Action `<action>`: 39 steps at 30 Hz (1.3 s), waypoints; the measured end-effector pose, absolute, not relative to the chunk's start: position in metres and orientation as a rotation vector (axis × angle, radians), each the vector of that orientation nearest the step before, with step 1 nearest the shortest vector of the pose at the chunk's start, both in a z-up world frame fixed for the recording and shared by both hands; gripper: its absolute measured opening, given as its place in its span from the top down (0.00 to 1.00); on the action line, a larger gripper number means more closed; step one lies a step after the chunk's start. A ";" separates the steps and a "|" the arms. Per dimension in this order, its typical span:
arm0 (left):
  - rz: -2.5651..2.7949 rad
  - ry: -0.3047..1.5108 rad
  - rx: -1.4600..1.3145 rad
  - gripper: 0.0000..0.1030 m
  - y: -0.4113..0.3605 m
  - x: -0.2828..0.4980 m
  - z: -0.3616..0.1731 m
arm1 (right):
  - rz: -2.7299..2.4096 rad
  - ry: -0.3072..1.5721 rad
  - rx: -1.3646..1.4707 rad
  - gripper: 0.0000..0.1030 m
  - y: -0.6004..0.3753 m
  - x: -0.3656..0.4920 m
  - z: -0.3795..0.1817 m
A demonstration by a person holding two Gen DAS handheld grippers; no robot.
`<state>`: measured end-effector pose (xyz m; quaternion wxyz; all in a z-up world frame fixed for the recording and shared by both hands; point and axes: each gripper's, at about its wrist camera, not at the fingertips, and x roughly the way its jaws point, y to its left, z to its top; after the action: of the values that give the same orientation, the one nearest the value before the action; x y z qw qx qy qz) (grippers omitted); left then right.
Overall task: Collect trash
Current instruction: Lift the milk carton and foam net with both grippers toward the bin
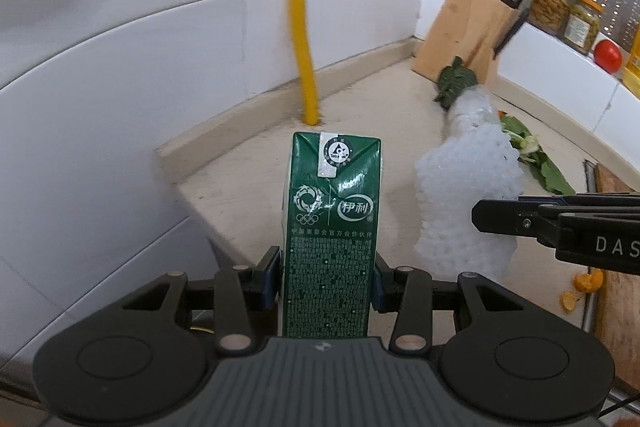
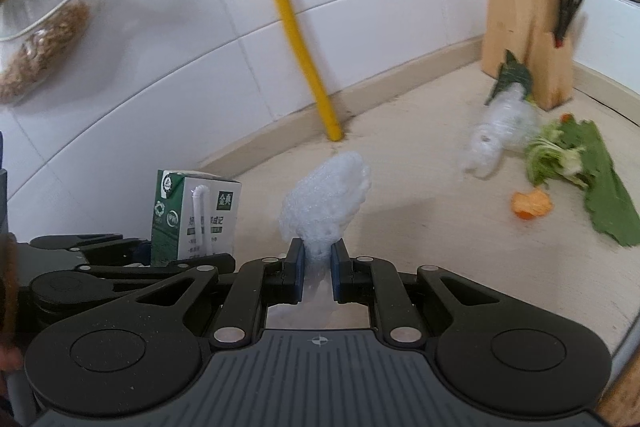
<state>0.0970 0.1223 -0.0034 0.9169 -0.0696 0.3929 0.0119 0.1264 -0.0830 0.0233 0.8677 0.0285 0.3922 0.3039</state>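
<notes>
My left gripper (image 1: 326, 277) is shut on a green milk carton (image 1: 330, 223), held upright above the beige counter. The same carton (image 2: 196, 215) shows at the left of the right wrist view, with a white straw on its side. My right gripper (image 2: 318, 267) is shut on a white foam fruit net (image 2: 326, 203), which bulges above the blue pads. That net (image 1: 468, 203) also appears right of the carton in the left wrist view. A crushed clear plastic bottle (image 2: 496, 135), green leaves (image 2: 584, 167) and orange peel (image 2: 530, 205) lie on the counter.
A yellow pipe (image 1: 304, 27) rises from the counter (image 1: 380, 115) by the white tiled wall. A wooden knife block (image 2: 528, 27) stands in the far corner. Jars (image 1: 554, 5) and a tomato (image 1: 608, 55) sit on the ledge. More peel (image 1: 584, 285) lies by a wooden board (image 1: 616, 307) at right.
</notes>
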 end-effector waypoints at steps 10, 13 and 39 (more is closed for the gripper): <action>0.112 0.806 -0.182 0.64 0.162 0.072 -0.008 | 0.726 0.833 0.018 0.83 -0.041 0.120 0.018; 0.136 0.806 -0.193 0.64 0.173 0.064 -0.009 | 0.755 0.840 0.004 0.83 -0.026 0.117 0.017; 0.251 0.819 -0.269 0.64 0.249 0.019 -0.025 | 0.881 0.888 -0.085 0.83 0.064 0.094 0.004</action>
<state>0.0187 0.2486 -0.0248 0.9008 -0.1300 0.3960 0.1215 0.0944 0.0640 0.0035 0.8099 -0.0397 0.4156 0.4120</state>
